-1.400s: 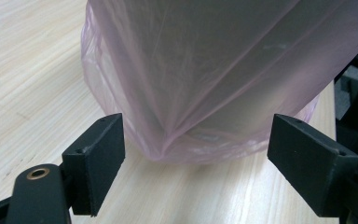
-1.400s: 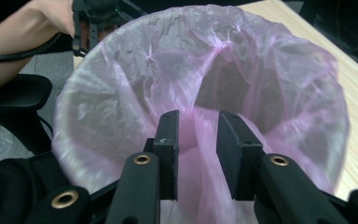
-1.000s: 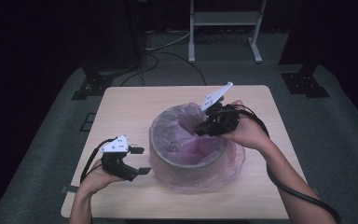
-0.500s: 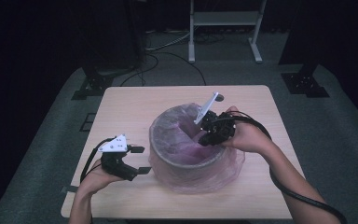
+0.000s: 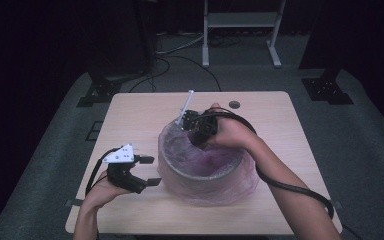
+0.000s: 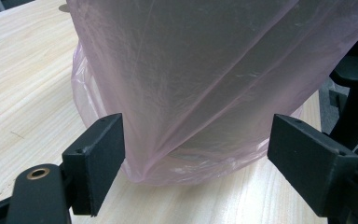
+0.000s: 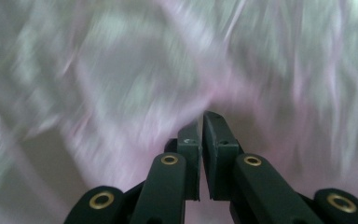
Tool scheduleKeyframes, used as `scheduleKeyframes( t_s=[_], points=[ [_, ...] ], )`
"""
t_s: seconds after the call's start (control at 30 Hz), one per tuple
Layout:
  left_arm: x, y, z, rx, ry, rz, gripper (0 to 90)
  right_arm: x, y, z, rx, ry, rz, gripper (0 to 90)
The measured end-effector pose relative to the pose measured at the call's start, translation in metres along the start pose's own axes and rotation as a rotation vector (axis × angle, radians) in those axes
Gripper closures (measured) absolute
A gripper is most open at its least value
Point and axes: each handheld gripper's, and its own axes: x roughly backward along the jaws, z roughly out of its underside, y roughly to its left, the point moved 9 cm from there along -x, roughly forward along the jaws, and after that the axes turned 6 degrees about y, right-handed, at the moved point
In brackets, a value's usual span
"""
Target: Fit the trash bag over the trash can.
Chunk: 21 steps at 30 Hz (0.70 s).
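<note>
1. Pink plastic film, thin & see-through: one bag (image 5: 215, 187) lines one grey round bin (image 5: 200, 172) at the middle of the tabletop (image 5: 290, 130), its skirt pooled round the bin's base.
2. Right gripper (image 5: 196, 131) is down inside the bin at the far rim, hand over the edge. Its jaws have just been closing and now stand all but together, a thin slit left. In the right gripper view (image 7: 204, 116) the film ahead is a blur; can't tell if a fold is nipped between them.
3. Left gripper (image 5: 147, 170) sits on the tabletop just left of the bin, at its near-left side. Jaws wide apart, holding nothing. In the left gripper view (image 6: 196, 140) the bagged wall of the bin stands between them, pads clear of it.
4. Handling, my read: film is v. light, soft, slippery, tears easy. Pinch a bunched fold, not a single layer, near the rim where it's doubled over. Bin looks stiff & light; likely to skid if the film is tugged sideways, so bracing its wall w/ the left seems wise.
5. Count: 1 bag, 1 bin, 2 grippers, 1 tabletop.
</note>
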Motion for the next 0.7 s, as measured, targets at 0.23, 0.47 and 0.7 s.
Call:
scheduleKeyframes(
  t_s=[0.23,0.47,0.7],
  points=[
    [0.0,0.0,0.001,0.001,-0.008,0.001,17.7,-0.007,-0.014,-0.025,-0.018,-0.021,0.013,86.0],
    [-0.006,0.0,-0.001,-0.005,-0.016,-0.004,21.5,-0.001,-0.016,-0.022,-0.031,-0.041,0.021,83.9],
    [-0.009,0.0,0.0,-0.004,-0.001,-0.007,21.4,0.022,-0.017,0.005,-0.078,-0.067,0.038,83.7]
  ],
)
